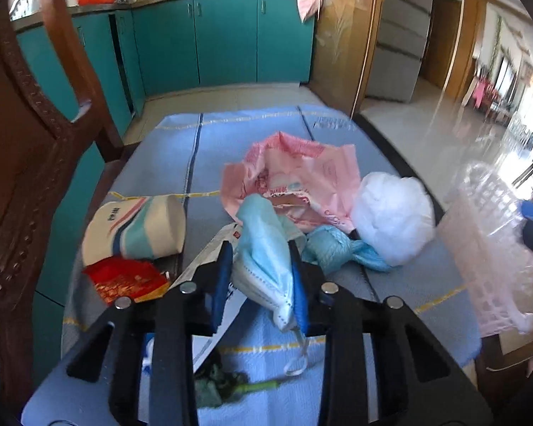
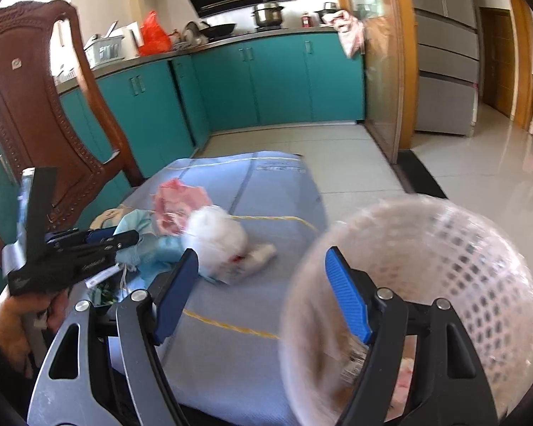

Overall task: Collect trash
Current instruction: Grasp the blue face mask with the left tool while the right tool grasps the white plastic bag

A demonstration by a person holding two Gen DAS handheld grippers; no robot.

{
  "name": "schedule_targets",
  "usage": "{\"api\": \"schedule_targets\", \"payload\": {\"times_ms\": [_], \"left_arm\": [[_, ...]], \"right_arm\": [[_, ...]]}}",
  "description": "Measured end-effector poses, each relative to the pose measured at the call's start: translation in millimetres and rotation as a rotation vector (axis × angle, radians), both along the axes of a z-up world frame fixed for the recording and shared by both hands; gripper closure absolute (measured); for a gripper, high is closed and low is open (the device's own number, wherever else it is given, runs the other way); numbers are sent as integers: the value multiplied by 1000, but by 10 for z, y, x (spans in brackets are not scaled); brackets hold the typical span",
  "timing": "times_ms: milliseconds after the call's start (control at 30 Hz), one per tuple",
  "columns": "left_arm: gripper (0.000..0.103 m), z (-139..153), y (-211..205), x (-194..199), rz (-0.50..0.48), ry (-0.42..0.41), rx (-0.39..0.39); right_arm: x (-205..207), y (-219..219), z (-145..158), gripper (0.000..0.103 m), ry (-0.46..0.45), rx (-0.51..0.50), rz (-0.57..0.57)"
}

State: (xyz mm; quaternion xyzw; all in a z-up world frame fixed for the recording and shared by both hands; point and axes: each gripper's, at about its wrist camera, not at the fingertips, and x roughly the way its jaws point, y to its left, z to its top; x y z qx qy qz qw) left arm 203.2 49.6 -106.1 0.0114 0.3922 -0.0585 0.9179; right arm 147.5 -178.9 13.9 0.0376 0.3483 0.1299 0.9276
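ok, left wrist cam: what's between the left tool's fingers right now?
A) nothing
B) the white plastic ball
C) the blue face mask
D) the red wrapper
C: the left tool is shut on the blue face mask, its ear loop dangling below, while the white plastic ball and the red wrapper lie untouched on the blue cloth.

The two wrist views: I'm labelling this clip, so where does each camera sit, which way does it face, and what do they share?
Left wrist: rides the left gripper, aimed down over the blue-clothed table toward teal cabinets; its fingers clamp a face mask.
Right wrist: rides the right gripper, facing likewise; jaws open at the pink mesh basket; the left hand shows.
Shared: the table, white plastic wad, pink wrapper, basket.
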Motion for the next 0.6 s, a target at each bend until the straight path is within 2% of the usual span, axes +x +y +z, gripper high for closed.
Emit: {"api": "schedule_targets", "payload": {"times_ms": [167, 233, 367, 400, 433, 467, 533, 600], "left_arm": [[72, 226, 82, -286, -18, -152, -17], [72, 287, 123, -340, -18, -201, -38], [72, 301, 158, -346, -17, -211, -52], [72, 294, 166, -345, -14, -207, -50], [72, 283, 166, -342, -12, -202, -46], [72, 291, 170, -347, -13, -202, -46], [72, 309, 185, -367, -12, -211, -47], [71, 321, 226, -413, -8, -216, -52]], "right_arm": [[336, 479, -127, 30, 32, -36, 68], [482, 649, -226, 30, 52, -85, 71], [674, 834, -461, 32, 113, -155, 75], [691, 848, -493, 37, 119, -161, 81], [698, 864, -528, 52, 128, -170, 85], [701, 868, -541, 61, 136, -166, 90], [648, 812, -493, 71, 142, -126, 99], [527, 796, -373, 73, 107, -114, 121]]}}
